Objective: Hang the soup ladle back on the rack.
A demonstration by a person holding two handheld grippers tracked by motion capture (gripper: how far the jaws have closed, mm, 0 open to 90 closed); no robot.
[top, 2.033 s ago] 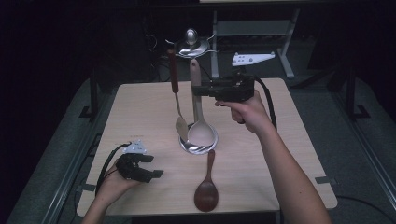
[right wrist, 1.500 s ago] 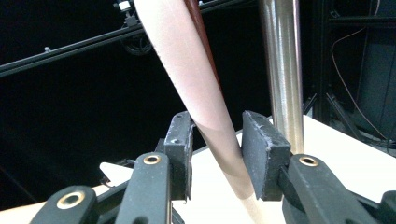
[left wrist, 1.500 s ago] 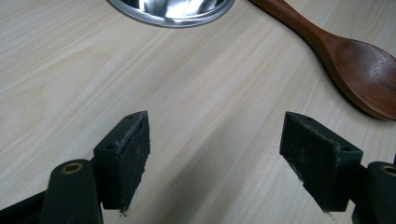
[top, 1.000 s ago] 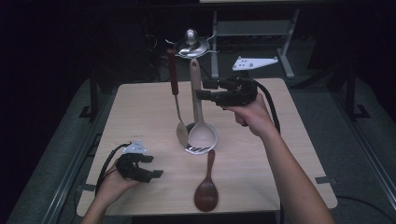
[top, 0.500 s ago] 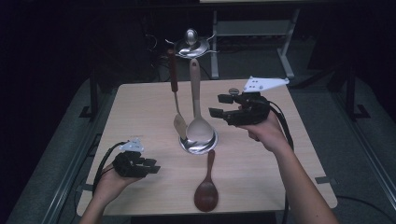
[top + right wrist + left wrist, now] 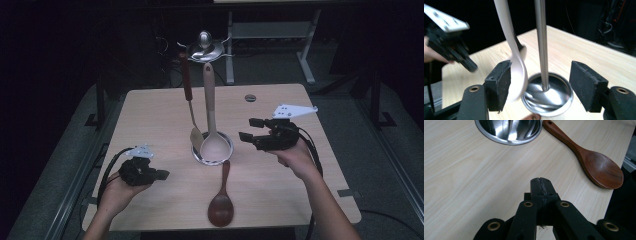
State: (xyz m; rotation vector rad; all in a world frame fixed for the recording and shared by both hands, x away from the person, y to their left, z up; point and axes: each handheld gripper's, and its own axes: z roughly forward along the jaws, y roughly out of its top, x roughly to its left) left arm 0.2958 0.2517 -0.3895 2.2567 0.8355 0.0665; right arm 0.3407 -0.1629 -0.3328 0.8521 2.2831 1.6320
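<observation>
A steel utensil stand [image 6: 228,155] rises at the table's middle. A pale spoon [image 6: 210,110] and a red-handled metal turner [image 6: 187,85] hang from its top. A brown wooden spoon [image 6: 221,202] lies flat in front of its base. My right gripper [image 6: 247,128] hovers right of the stand, apart from it. Its jaws have just been opening wider and hold nothing; beyond them are the pale spoon [image 6: 516,65] and the pole [image 6: 541,37]. My left gripper [image 6: 162,175] is at the front left. Its jaws [image 6: 541,185] have just closed on nothing, pointing between the base [image 6: 509,132] and the wooden spoon [image 6: 599,167].
A small round cap [image 6: 250,98] sits at the table's far edge. A metal frame [image 6: 305,60] stands on the dark floor beyond the table. My left gripper [image 6: 451,50] appears far off in the right gripper view.
My right gripper has left the pale spoon's handle and swung right and down, away from the stand. The left gripper's jaws have gone from open to shut.
</observation>
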